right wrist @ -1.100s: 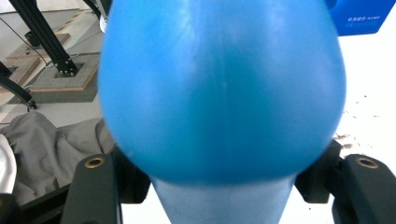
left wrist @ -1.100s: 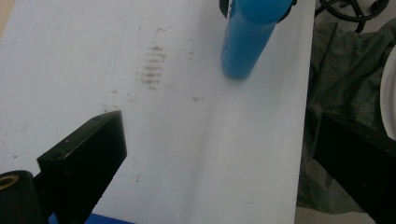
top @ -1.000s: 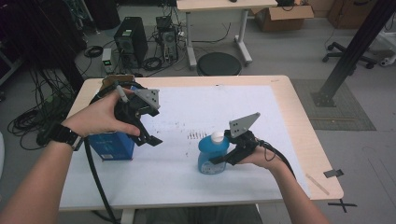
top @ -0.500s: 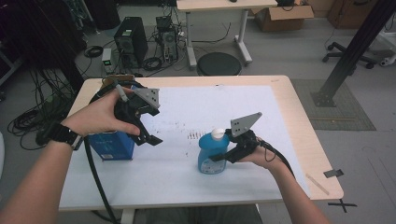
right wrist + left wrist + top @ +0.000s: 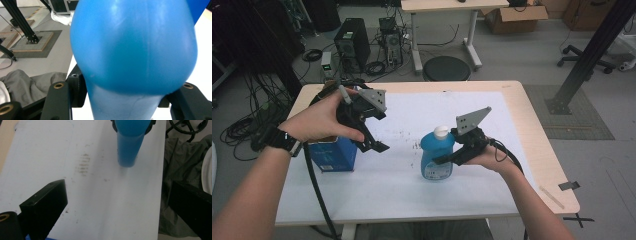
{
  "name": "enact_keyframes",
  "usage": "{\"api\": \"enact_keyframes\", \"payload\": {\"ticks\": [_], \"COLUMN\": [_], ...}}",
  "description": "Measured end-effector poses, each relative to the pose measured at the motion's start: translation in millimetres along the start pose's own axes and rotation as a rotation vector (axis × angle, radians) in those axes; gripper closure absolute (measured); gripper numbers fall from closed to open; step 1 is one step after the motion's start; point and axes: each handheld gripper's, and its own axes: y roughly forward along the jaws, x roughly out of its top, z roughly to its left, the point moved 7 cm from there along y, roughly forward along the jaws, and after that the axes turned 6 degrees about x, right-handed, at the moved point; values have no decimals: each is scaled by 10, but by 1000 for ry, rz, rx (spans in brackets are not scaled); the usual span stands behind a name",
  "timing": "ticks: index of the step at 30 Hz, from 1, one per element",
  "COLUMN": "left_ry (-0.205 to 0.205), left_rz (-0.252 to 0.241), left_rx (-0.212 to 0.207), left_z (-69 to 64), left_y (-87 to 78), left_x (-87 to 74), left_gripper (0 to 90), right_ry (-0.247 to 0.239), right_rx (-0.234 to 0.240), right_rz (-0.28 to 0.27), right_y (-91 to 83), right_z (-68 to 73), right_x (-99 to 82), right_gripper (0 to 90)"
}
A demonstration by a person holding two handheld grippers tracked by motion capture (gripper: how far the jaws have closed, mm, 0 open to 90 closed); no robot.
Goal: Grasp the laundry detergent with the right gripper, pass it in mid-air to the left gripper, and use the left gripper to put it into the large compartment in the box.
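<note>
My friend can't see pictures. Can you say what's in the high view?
The right gripper clamps a blue soap bottle over a white table. The left gripper hangs open beside a blue box.

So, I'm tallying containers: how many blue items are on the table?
2: the blue bottle near the table's middle, and the blue box at its left edge.

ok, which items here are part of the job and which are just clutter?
In the job:
- blue bottle, clamped in the right tool
- left tool, jaws open, holding nothing

Lying about:
- blue box
- white sheet covering the table
</note>
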Motion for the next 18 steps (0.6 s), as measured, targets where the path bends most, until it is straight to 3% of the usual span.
{"api": "enact_keyframes", "payload": {"ticks": [11, 18], "left_ry": [25, 36], "left_rz": [-39, -56], "left_rx": [23, 31], "left_z": [-38, -81], "left_y": [-138, -236], "left_x": [214, 359], "left_gripper": [33, 32], "right_ry": [-64, -93], "right_rx": [-24, -15], "right_rz": [45, 82], "right_y": [5, 125], "right_z": [-18, -23], "right_x": [431, 683], "right_gripper": [422, 423]}}
